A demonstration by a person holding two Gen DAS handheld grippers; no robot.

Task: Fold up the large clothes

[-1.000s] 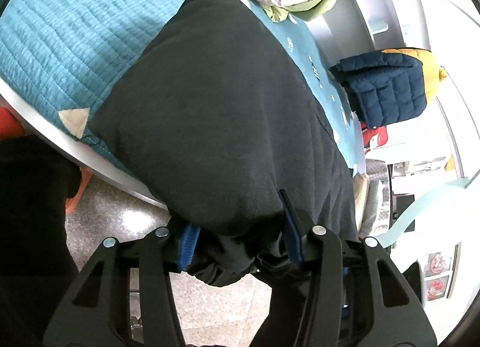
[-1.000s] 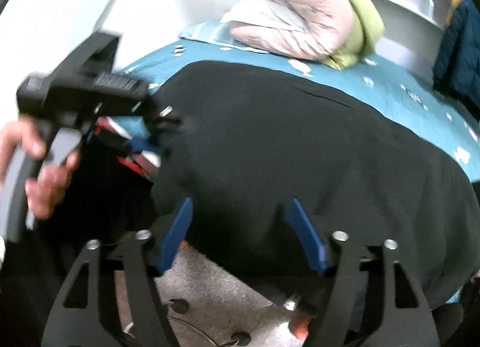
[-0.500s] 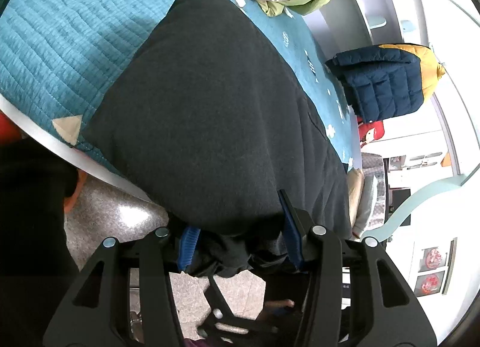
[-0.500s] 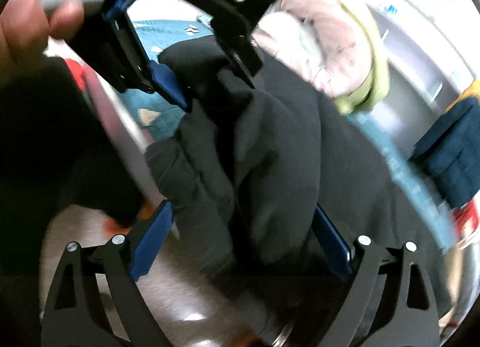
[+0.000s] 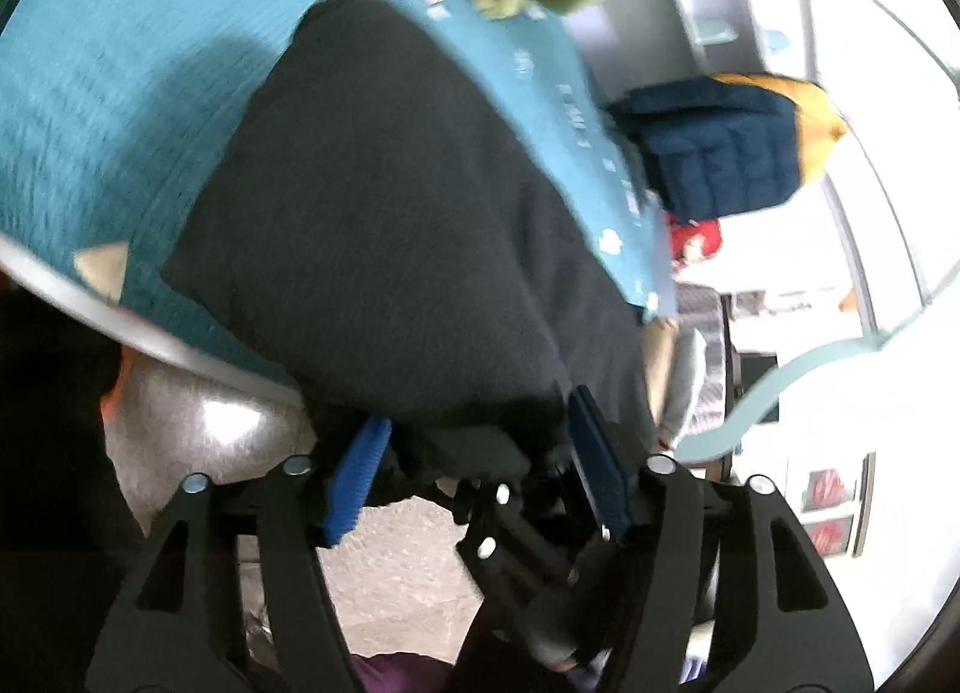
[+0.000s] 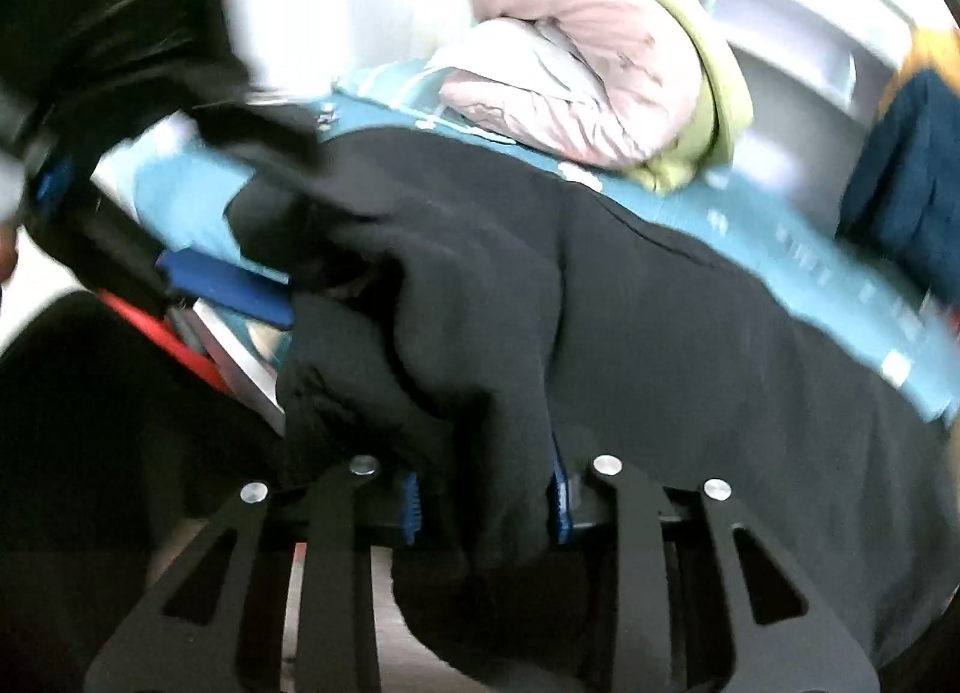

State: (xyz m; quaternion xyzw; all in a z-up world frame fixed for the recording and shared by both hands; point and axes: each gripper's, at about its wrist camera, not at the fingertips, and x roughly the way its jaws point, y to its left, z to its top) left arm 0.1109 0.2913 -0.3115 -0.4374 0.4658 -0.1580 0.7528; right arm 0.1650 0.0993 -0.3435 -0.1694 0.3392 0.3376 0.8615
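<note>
A large black garment (image 5: pixel 372 213) lies across the teal quilt (image 5: pixel 108 111), and its near edge hangs over the bed's side. My left gripper (image 5: pixel 477 468) is at that edge. Its jaws are opening, with the bunched hem still between the blue pads but no longer squeezed. In the right wrist view the black garment (image 6: pixel 690 333) fills the middle. My right gripper (image 6: pixel 485 504) is closing on a thick fold of it, with both pads pressed into the cloth. One blue pad (image 6: pixel 228 285) of the left tool shows at the left, close to the same bunch.
Pink and green bedding (image 6: pixel 600 81) is piled at the far end of the bed. A navy and yellow puffer jacket (image 5: pixel 720 153) hangs to the right. The bed's pale rim (image 5: pixel 180 351) runs above speckled floor (image 5: pixel 390 573). A dark-clothed person stands at the left.
My right gripper swung in under the left one and closed from wide open onto the bunched hem. The left jaws spread wider and lifted slightly.
</note>
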